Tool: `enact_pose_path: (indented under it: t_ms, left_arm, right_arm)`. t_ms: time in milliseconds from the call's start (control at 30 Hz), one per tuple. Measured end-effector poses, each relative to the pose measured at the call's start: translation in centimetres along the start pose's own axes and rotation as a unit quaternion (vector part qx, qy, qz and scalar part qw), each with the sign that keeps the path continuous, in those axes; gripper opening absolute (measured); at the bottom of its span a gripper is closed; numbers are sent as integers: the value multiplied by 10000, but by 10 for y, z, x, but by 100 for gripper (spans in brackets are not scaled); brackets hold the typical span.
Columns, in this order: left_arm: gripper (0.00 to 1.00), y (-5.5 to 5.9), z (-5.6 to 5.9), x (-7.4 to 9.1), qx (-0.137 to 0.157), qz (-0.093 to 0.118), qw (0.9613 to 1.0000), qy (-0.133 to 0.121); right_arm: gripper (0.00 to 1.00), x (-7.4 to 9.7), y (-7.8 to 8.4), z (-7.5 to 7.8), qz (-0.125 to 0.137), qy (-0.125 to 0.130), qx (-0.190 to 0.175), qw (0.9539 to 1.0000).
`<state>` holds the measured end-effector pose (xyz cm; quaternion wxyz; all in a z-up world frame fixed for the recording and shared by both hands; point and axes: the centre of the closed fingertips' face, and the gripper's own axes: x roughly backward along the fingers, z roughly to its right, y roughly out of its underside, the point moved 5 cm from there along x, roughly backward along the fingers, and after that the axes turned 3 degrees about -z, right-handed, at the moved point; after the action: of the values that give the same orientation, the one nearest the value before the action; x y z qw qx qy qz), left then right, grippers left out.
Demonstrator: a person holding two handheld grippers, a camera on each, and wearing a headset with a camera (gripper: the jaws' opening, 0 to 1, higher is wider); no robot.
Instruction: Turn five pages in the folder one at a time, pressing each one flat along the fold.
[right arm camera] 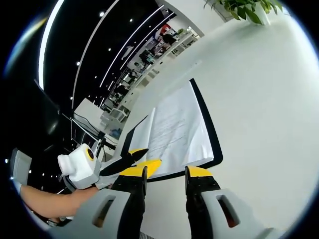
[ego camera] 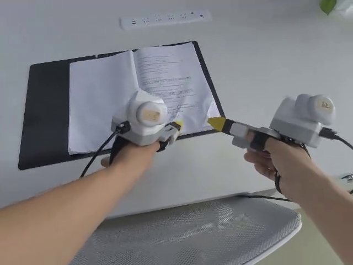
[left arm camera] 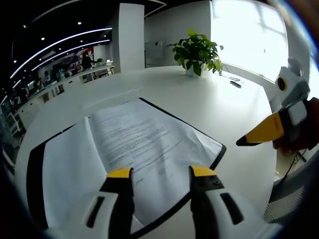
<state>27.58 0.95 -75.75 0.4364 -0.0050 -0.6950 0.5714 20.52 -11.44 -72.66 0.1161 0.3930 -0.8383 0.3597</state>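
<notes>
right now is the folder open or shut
Open: the folder lies spread flat, blank page and printed page meeting at the fold.

Print on the folder (ego camera: 49, 110) pages is too small to read; the left gripper (ego camera: 176, 128) hides their near edge.

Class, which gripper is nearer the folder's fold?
Left. The left gripper hovers over the printed page right of the fold; the right gripper sits past the folder's right edge.
</notes>
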Motion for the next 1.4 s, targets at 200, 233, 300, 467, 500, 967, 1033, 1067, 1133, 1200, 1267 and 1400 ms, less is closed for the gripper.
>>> enact_pose_path:
  t_ms: [200, 233, 300, 467, 500, 967, 1033, 1067, 1133, 1200, 1267, 1400]
  left_arm:
    - [48, 2, 8, -15, -92, -119, 9999, -55]
    - [49, 4, 11, -17, -104, -148, 9998, -44]
    - [52, 7, 14, -19, -205, -163, 9996, -54]
    - [56, 5, 17, -22, -230, -68, 9997, -75]
    - [55, 5, 17, -22, -236, -70, 9997, -69]
    - [47, 4, 17, -24, -210, -22, 9997, 95]
    - [43, 4, 16, -25, -150, -2, 9999, 74]
    - [38, 5, 16, -24, -65, -24, 9999, 92]
    - [36, 5, 13, -25, -136, -13, 9999, 32]
    - [35, 5, 12, -25, -82, -12, 10000, 27]
    - [32, 4, 11, -26, -32, -13, 10000, -6]
    - [25, 4, 5, -27, 18, -30, 10000, -85]
  right_arm:
    - [29, -9, 0, 6, 104, 33, -51, 9999]
    - [29, -10, 0, 6, 119, 32, -67, 9999]
    - [29, -12, -1, 7, 171, 26, -59, 9998]
    - [29, -13, -2, 10, 233, 68, -25, 9997]
    - [28, -13, -3, 11, 255, 80, -29, 9996]
    - [28, -10, -12, 28, 451, 343, 25, 9984]
    - [28, -11, -13, 29, 468, 337, 69, 9983]
    - [28, -11, -13, 29, 465, 338, 84, 9983]
    - [28, -13, -14, 29, 464, 324, 125, 9983]
    - [28, -14, -15, 29, 455, 339, 154, 9983]
    - [28, -16, -15, 29, 435, 341, 209, 9982]
    - [28, -20, -16, 30, 379, 367, 301, 9982]
